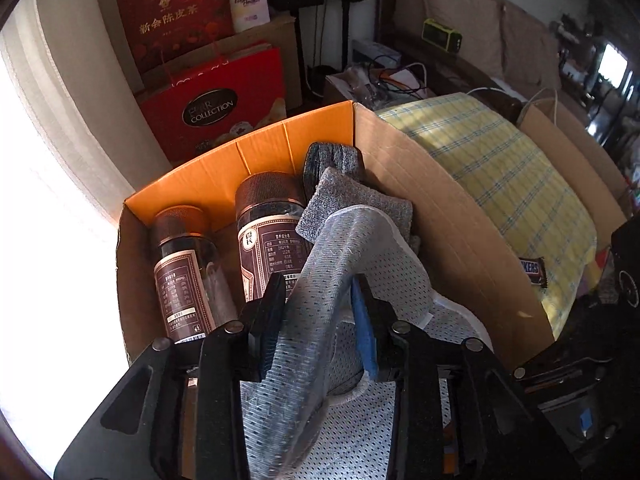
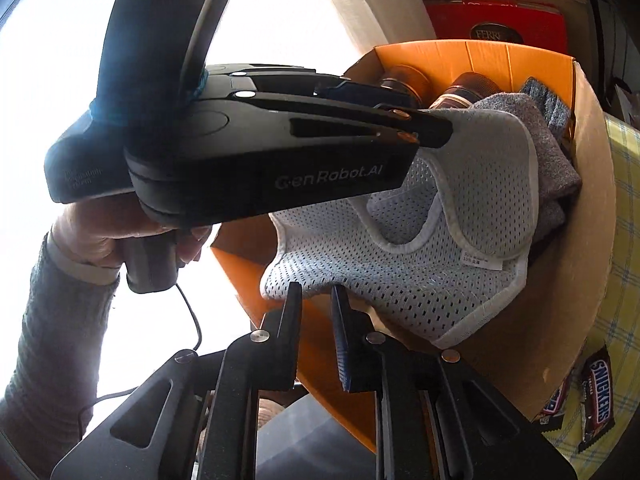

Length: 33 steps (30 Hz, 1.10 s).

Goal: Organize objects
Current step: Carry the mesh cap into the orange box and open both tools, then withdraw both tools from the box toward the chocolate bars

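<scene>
Field notes, both wrist views.

We see an orange-lined cardboard box (image 1: 248,152) holding two dark-labelled jars (image 1: 186,272) standing side by side at its left, and folded grey cloth (image 1: 352,204) at its right.

A pale mesh garment (image 1: 360,264) with white trim is draped over the grey cloth and hangs out over the box's near edge.

Left gripper (image 1: 316,320): a fold of the mesh garment runs up between its fingers. The jaws stand partly apart; the fabric lies against the blue pad on the right finger (image 1: 366,332), but we cannot tell whether the left pad presses on it. Grip or release: undecided.

Right gripper (image 2: 316,300): jaws narrowly apart, tips at the lower hem of the garment. The hem lies just above and across the tips; we see no cloth clamped between them.

From the right wrist view, the left gripper's body reaches over the box, held by a hand (image 2: 104,236) in a grey sleeve.

Snickers bars (image 2: 598,396) lie on a yellow checked cloth (image 1: 500,176) beside the box.
</scene>
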Each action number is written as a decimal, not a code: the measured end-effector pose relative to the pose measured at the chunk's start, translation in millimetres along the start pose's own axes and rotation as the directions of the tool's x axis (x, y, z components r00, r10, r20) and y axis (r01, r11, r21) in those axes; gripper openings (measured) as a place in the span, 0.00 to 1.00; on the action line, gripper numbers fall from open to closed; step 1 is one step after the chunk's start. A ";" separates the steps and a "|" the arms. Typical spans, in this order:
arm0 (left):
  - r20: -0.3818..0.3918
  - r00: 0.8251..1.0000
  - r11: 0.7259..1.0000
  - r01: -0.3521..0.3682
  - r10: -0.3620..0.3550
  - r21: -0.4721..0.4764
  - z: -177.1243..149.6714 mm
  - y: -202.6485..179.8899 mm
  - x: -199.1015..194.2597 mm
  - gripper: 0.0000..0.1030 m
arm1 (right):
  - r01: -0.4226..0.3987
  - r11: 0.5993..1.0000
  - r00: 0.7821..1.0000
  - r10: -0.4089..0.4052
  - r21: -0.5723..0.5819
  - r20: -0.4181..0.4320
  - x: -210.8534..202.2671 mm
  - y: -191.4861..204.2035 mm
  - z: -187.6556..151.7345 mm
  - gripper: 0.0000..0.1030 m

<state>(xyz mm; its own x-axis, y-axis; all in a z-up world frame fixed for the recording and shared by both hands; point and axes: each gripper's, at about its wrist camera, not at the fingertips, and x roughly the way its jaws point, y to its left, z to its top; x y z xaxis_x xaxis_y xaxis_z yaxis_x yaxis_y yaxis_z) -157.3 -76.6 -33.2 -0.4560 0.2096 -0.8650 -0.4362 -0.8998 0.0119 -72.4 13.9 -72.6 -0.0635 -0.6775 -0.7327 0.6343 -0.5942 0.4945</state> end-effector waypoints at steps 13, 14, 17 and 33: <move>0.212 0.972 0.962 0.153 -0.104 -0.228 -3.2 23.8 -54.9 0.96 | 0.038 0.999 0.993 -0.035 -0.016 0.113 -51.0 -1.8 -9.4 0.62; 0.228 0.968 0.956 0.162 -0.105 -0.245 -2.5 24.5 -58.7 0.96 | 0.093 0.995 0.987 -0.090 -0.019 0.135 -59.0 -2.8 -8.8 0.63; 0.254 0.964 0.944 0.150 -0.074 -0.293 -0.9 26.5 -66.4 0.96 | 0.175 0.985 0.969 -0.171 -0.007 0.181 -77.9 -8.4 -1.1 0.65; 0.315 0.946 0.955 0.163 -0.080 -0.249 -16.2 -51.4 -85.7 1.00 | 0.470 0.874 0.823 -0.485 0.125 0.295 -171.8 -79.5 -26.3 0.83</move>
<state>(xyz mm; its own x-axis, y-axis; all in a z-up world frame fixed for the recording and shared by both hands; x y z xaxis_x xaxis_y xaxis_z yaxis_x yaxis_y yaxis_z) -83.2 -54.5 32.3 -0.6406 0.3905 -0.6612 -0.2975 -0.9200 -0.2551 -91.6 188.9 1.7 -0.5873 -0.3971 -0.7053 0.4281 -0.8919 0.1457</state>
